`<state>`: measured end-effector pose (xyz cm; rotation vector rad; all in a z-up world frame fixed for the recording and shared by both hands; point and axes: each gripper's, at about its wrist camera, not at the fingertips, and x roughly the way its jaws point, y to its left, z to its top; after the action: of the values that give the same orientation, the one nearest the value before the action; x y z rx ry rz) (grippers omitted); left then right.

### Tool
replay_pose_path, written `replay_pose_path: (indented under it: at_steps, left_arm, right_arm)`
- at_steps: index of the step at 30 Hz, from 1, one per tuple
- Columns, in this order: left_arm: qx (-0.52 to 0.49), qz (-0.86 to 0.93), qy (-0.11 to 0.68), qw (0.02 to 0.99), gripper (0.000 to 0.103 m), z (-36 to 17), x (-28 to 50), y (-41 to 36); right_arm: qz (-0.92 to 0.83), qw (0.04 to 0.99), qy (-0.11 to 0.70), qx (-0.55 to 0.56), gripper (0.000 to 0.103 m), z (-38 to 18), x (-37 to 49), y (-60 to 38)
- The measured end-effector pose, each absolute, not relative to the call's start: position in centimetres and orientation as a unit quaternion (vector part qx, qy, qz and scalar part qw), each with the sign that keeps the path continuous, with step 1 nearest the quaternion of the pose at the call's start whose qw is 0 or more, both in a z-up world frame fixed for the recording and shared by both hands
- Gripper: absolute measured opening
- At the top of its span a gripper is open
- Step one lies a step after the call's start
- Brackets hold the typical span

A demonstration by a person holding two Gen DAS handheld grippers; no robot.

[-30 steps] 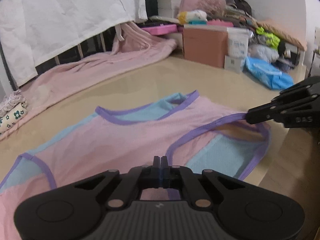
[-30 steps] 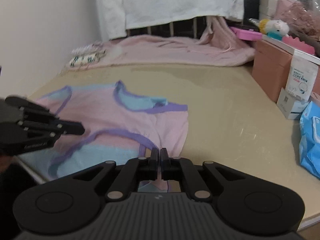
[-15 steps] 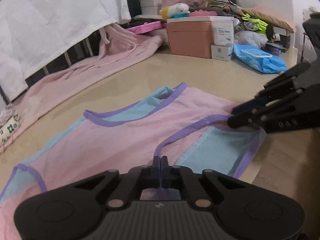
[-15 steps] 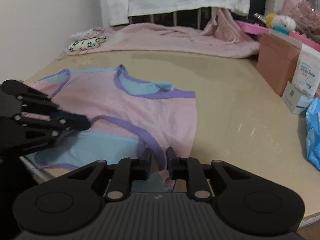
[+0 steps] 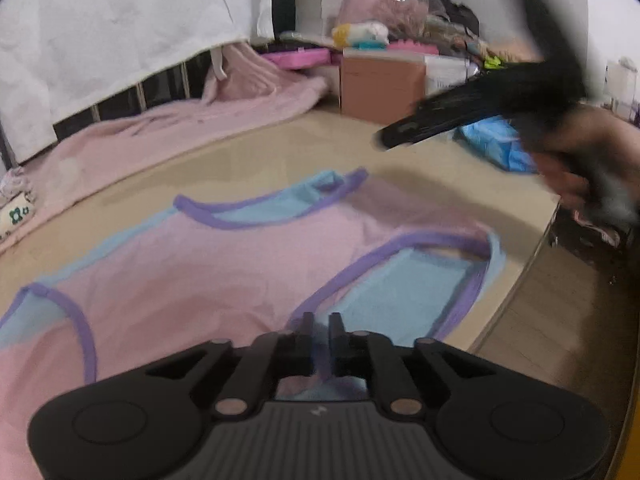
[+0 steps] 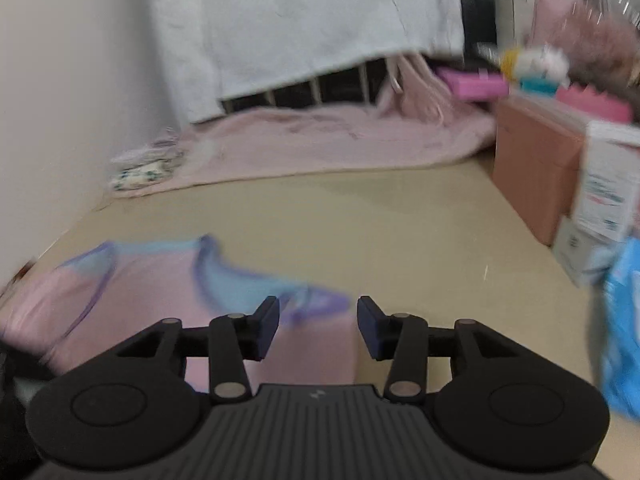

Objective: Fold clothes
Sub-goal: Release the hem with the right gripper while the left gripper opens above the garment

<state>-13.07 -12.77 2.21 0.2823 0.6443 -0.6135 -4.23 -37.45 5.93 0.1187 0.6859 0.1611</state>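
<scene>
A pink sleeveless top (image 5: 224,264) with blue lining and purple trim lies flat on the beige table (image 5: 280,156); it also shows, blurred, in the right wrist view (image 6: 160,288). My left gripper (image 5: 319,322) is low over the near armhole, its jaws slightly apart with a narrow gap, and the purple hem lies between them. My right gripper (image 6: 318,320) is wide open and empty, raised above the top's right shoulder. It appears blurred in the left wrist view (image 5: 460,120), lifted over the table's right side.
A pink blanket (image 5: 168,128) lies along the back under a white sheet (image 5: 112,32). A brown box (image 5: 380,84), white cartons (image 6: 604,184) and a blue pack (image 5: 496,144) crowd the back right. Folded floral cloth (image 6: 144,168) sits at the back left. The table edge (image 5: 520,280) runs close on the right.
My right gripper has let go of the top, opened wide and lifted up and away fast. My left gripper's jaws have parted slightly. The armhole now lies flat on the table.
</scene>
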Motion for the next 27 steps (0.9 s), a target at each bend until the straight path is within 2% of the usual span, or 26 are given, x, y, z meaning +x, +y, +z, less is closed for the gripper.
replay_pose_path:
  at_steps: [2, 5, 7, 8, 9, 13, 14, 16, 17, 18, 21, 24, 27]
  left_arm:
    - [0.132, -0.28, 0.302, 0.902, 0.025, 2.1, -12.6, -12.9]
    - [0.114, -0.269, 0.31, 0.905, 0.026, 1.5, -11.6, -12.4]
    - [0.092, -0.273, 0.321, 0.902, 0.027, 1.0, -11.1, -11.7]
    - [0.083, -0.276, 0.321, 0.902, 0.027, 0.8, -11.0, -11.3]
    - [0.078, -0.279, 0.32, 0.902, 0.027, 0.7, -11.1, -11.1]
    - [0.077, -0.287, 0.31, 0.903, 0.029, 0.4, -11.3, -10.8]
    - [0.079, -0.288, 0.308, 0.904, 0.03, 0.4, -11.4, -10.8]
    - [0.082, -0.287, 0.308, 0.904, 0.03, 0.4, -11.4, -10.9]
    - [0.082, -0.285, 0.312, 0.903, 0.031, 0.6, -11.4, -10.9]
    - [0.079, -0.284, 0.316, 0.902, 0.032, 0.8, -11.4, -10.8]
    - [0.058, -0.277, 0.309, 0.908, 0.037, 1.9, -11.8, -9.1]
    - [0.043, -0.256, 0.309, 0.915, 0.041, 2.6, -11.8, -6.9]
    - [0.017, -0.253, 0.327, 0.91, 0.041, 2.4, -11.4, -5.6]
  right_arm:
    - [0.075, 0.919, 0.383, 0.05, 0.035, 5.0, 0.1, -37.5]
    - [0.097, 0.895, 0.435, 0.028, 0.034, 3.7, 3.5, -36.7]
    - [0.101, 0.891, 0.441, -0.041, 0.024, 3.4, 3.5, -35.0]
    - [0.104, 0.888, 0.442, -0.072, 0.009, 3.3, 3.5, -34.3]
    - [0.101, 0.889, 0.435, -0.101, 0.001, 3.4, 3.3, -33.5]
    - [0.019, 0.907, 0.32, -0.273, 0.001, 3.7, 1.0, -30.1]
    - [0.013, 0.901, 0.319, -0.295, 0.002, 3.2, 0.9, -29.6]
    - [0.002, 0.886, 0.318, -0.336, 0.007, 2.2, 0.6, -28.5]
    - [-0.001, 0.88, 0.327, -0.346, 0.017, 1.8, 0.6, -28.3]
    - [-0.006, 0.881, 0.332, -0.338, 0.031, 1.9, 0.5, -28.4]
    - [-0.009, 0.914, 0.323, -0.244, 0.039, 4.6, -1.0, -30.0]
    - [0.012, 0.942, 0.313, -0.118, 0.04, 7.0, -5.5, -33.1]
    - [0.08, 0.935, 0.335, -0.078, 0.039, 6.2, -10.0, -33.2]
